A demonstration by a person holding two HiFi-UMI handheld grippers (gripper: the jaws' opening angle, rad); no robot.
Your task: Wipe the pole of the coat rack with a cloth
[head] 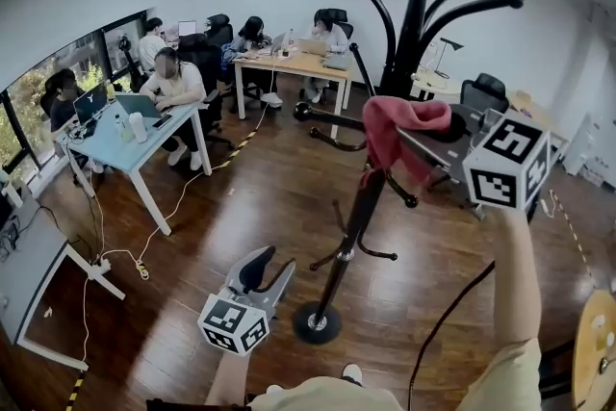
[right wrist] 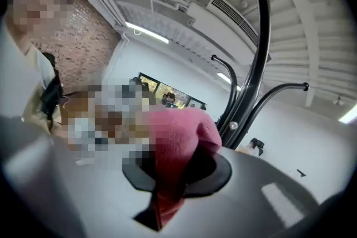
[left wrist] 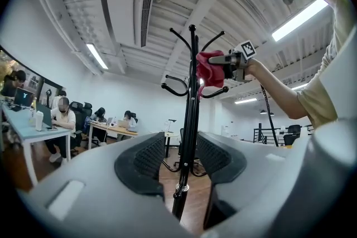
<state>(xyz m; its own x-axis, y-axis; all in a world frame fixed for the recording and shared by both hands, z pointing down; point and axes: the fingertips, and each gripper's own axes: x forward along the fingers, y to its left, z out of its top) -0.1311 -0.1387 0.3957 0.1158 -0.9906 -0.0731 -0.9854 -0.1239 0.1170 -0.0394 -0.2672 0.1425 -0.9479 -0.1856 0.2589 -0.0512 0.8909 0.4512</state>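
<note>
"What sits between your jaws?"

"My left gripper (left wrist: 178, 147) has them apart. The black pole (left wrist: 192, 120) of the coat rack rises through the gap, with wooden floor showing on either side of it. Neither pad touches it."

"And higher up?"

"Ahead and above, my right gripper (left wrist: 237, 58) has a red cloth (left wrist: 209, 71) right at the pole, between the upper and lower hooks."

"Anything off to the side?"

"Far off to the jaws' left, a person (left wrist: 62, 111) sits at a pale blue desk (left wrist: 22, 126), and others sit further back."
</note>
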